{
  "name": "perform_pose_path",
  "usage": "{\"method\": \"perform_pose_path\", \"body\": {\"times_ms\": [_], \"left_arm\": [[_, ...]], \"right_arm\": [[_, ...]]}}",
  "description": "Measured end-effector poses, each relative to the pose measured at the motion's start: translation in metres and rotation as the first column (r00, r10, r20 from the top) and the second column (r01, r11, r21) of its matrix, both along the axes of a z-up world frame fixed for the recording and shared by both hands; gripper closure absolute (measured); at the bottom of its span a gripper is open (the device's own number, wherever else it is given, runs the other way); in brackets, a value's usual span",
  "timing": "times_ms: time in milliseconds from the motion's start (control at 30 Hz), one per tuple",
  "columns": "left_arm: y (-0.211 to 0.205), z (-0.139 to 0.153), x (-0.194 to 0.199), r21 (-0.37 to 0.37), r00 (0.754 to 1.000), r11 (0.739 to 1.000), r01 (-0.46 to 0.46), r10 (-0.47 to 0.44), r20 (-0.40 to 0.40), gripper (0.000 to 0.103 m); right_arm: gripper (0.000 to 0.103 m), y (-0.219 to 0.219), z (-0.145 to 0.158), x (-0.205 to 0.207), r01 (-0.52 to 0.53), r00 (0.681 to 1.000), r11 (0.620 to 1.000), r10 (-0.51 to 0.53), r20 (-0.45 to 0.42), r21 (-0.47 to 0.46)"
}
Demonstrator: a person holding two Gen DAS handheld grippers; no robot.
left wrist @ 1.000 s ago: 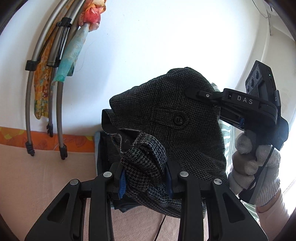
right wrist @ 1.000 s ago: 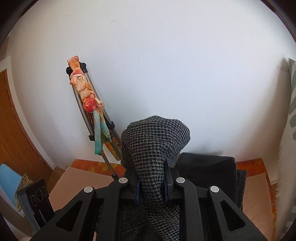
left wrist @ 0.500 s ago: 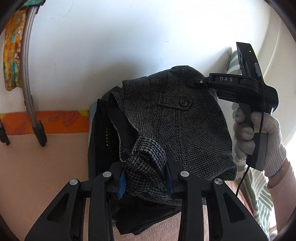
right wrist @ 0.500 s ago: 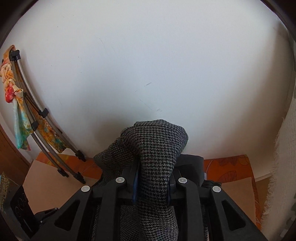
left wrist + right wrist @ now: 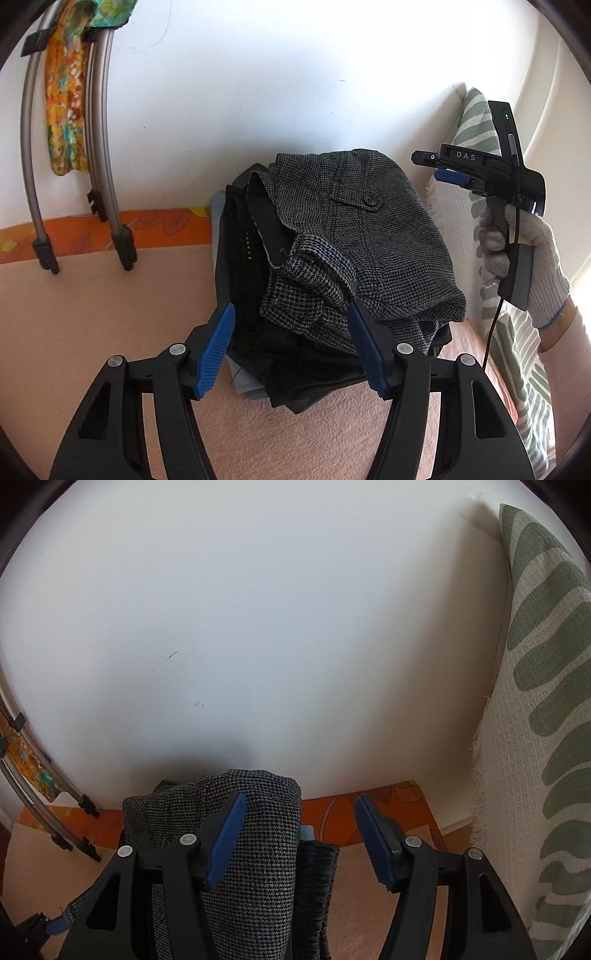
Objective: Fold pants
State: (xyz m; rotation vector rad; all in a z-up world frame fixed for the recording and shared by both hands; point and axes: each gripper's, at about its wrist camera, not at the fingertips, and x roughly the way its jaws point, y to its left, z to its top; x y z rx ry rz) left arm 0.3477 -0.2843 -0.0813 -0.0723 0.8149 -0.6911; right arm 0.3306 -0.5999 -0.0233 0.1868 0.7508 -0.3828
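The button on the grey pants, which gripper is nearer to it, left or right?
Right. The right gripper hangs open just beside the button on the grey pants, up by the wall; the left gripper is open at the pile's near edge.

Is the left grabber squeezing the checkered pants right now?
No, the left gripper stands open, its blue fingers spread apart beside the checkered pants lying on the pile.

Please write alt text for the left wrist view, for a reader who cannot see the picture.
Folded grey houndstooth pants lie on a pile of dark clothes on a peach surface by a white wall. The left gripper is open in front of them, blue-padded fingers apart. At right, a gloved hand holds the open right gripper.
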Motion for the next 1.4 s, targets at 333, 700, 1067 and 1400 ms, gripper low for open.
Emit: {"method": "perform_pose_path", "body": {"times_ms": [333,700,1067,1400], "left_arm": [[0.039,0.038,-0.037,-0.001,0.997,1.0,-0.003,0.003,0.075,0.04],[0.079,0.071,-0.101,-0.002,0.988,1.0,0.003,-0.003,0.152,0.027],[0.106,0.078,-0.169,0.048,0.971,0.998,-0.05,0.037,0.235,0.02],[0.127,0.042,-0.192,0.1,0.987,0.993,-0.065,0.049,0.156,0.02]], "right_arm": [[0.032,0.071,0.031,-0.081,-0.051,0.997,0.999,0.051,0.06,-0.005],[0.019,0.173,0.051,-0.169,-0.083,0.991,0.996,0.085,0.105,-0.029],[0.001,0.253,0.039,-0.264,-0.016,0.986,0.998,0.026,0.163,-0.059],[0.0,0.277,0.008,-0.292,0.057,0.989,0.993,-0.043,0.143,-0.1]]}}
